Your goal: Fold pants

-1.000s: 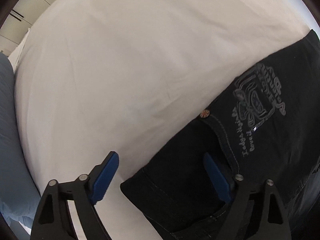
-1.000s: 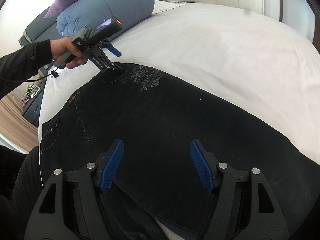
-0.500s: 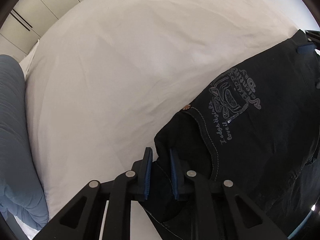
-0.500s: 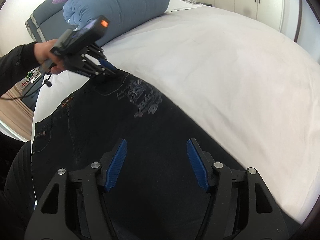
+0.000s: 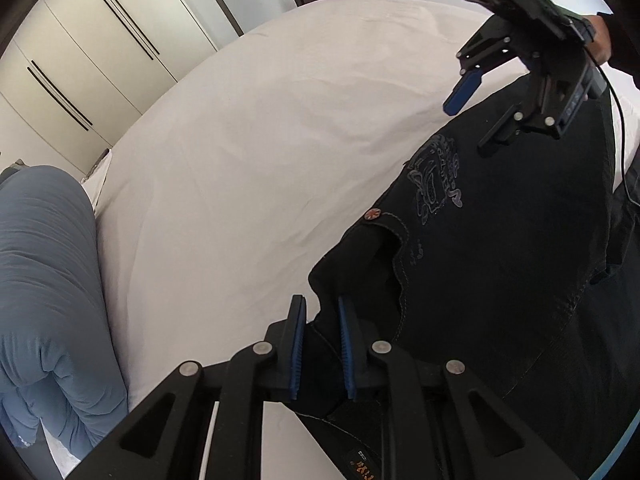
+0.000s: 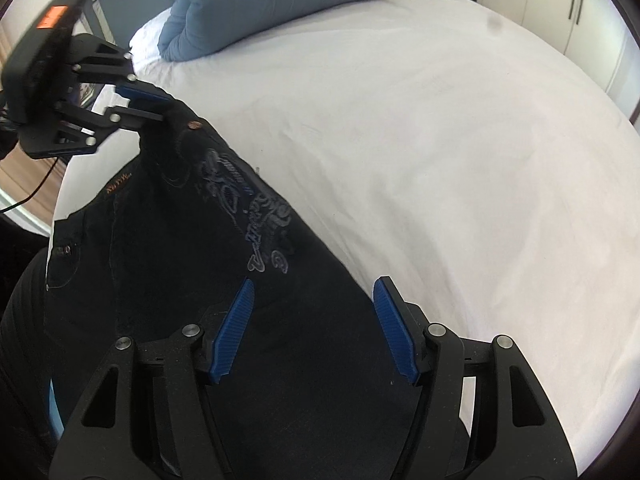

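Black pants [image 5: 500, 264] with a grey printed pocket design [image 6: 256, 208] lie on a white bed. My left gripper [image 5: 322, 312] is shut on the waistband corner near a copper rivet [image 5: 373, 213] and holds it lifted off the sheet; it also shows in the right wrist view [image 6: 154, 106]. My right gripper [image 6: 312, 292] is open and hovers just above the pants' far edge, further down the leg; it also shows in the left wrist view [image 5: 472, 120].
The white bedsheet [image 6: 440, 160] spreads to the right of the pants. A rolled blue duvet [image 6: 264, 0] lies at the head of the bed [image 5: 44, 300]. White wardrobe doors [image 5: 92, 52] stand beyond the bed.
My left gripper closed on the waistband corner and lifted it up. My right gripper moved toward the pants' far edge and stayed open.
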Demonstrator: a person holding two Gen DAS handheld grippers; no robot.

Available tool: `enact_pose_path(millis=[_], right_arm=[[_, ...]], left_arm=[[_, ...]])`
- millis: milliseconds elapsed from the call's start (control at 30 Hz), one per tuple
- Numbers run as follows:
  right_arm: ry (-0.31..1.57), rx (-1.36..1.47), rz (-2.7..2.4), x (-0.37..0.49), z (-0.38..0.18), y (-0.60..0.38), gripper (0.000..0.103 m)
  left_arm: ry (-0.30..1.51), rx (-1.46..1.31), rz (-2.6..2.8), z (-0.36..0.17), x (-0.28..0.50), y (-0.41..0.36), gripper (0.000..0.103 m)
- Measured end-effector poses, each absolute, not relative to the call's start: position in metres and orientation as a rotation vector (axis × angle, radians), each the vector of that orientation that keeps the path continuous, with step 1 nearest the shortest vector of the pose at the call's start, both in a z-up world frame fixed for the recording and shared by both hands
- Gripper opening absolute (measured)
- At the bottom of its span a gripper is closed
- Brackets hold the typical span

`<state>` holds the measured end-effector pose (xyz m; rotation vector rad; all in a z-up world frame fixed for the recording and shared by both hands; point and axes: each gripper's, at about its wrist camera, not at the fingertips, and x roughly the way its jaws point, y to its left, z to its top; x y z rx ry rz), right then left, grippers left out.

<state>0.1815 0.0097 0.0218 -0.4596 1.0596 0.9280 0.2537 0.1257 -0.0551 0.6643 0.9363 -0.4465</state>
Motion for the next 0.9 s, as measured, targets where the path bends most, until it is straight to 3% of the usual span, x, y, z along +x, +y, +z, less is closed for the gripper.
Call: enact_pose_path(millis=[67, 100, 133, 200, 500, 900], right_arm=[[1.082, -0.473, 0.937, 0.189, 0.016, 0.014, 0.047], [1.098, -0.479, 0.938, 0.194, 0.013, 0.016, 0.029], [1.104, -0.501, 0.921, 0.196, 0.01, 0.017, 0.02], [1.095, -0.524, 0.91, 0.193, 0.01, 0.018, 0.008], [0.939, -0.644, 0.887, 0.124, 0.044, 0.019, 0.002], [0.635, -1.335, 0.822, -0.077, 0.019, 0.052, 0.002]], left_arm=[[0.93, 0.669, -0.444, -0.06, 0.258, 0.116, 0.017], [0.929, 0.665, -0.442, -0.06, 0.256, 0.117, 0.017], [0.931, 0.661, -0.441, -0.058, 0.269, 0.126, 0.017], [0.929, 0.66, -0.438, -0.063, 0.27, 0.126, 0.017], [0.892, 0.7, -0.4, -0.062, 0.241, 0.127, 0.017], [0.825, 0.864, -0.4, -0.075, 0.127, 0.134, 0.016]])
